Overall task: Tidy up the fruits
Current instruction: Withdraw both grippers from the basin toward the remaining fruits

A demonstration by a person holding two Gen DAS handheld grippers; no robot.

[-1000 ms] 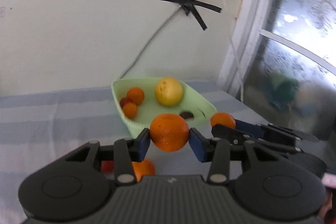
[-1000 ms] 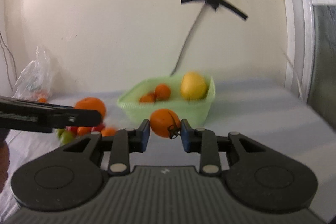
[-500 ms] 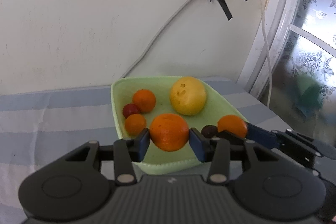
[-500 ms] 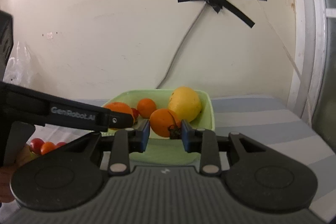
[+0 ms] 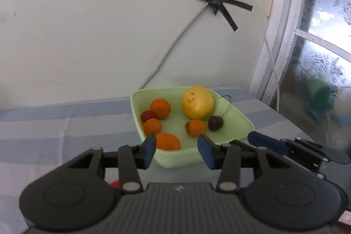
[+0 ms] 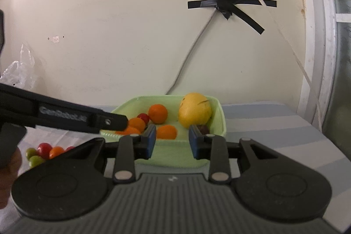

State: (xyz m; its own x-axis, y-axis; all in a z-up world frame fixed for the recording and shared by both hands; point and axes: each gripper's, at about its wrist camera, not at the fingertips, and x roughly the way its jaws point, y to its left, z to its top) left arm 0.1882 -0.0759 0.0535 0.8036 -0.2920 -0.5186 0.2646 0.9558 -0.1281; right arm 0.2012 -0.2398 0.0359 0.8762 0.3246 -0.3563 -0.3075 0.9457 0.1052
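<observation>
A pale green basket [image 5: 241, 122] [image 6: 220, 122] stands on the striped cloth near the wall. It holds a big yellow fruit [image 5: 197, 105] [image 6: 194, 110], several oranges, a red fruit [image 5: 147, 116] and a dark plum [image 5: 215, 122]. My left gripper [image 5: 177, 150] is open and empty at the basket's near rim, an orange [image 5: 167, 141] lying just beyond it inside. My right gripper [image 6: 172, 143] is open and empty too, an orange [image 6: 166, 132] in the basket beyond it. The right gripper's blue finger [image 5: 266, 143] shows in the left view.
A small pile of red, orange and green fruits [image 6: 43, 151] lies on the cloth left of the basket. A clear plastic bag [image 6: 19, 74] sits by the wall at far left. A taped cable [image 5: 175, 45] runs down the wall. A window frame [image 5: 276, 36] stands at right.
Both grippers have opened and let go of their oranges, which now lie in the basket. Both grippers came up to the basket over the last second.
</observation>
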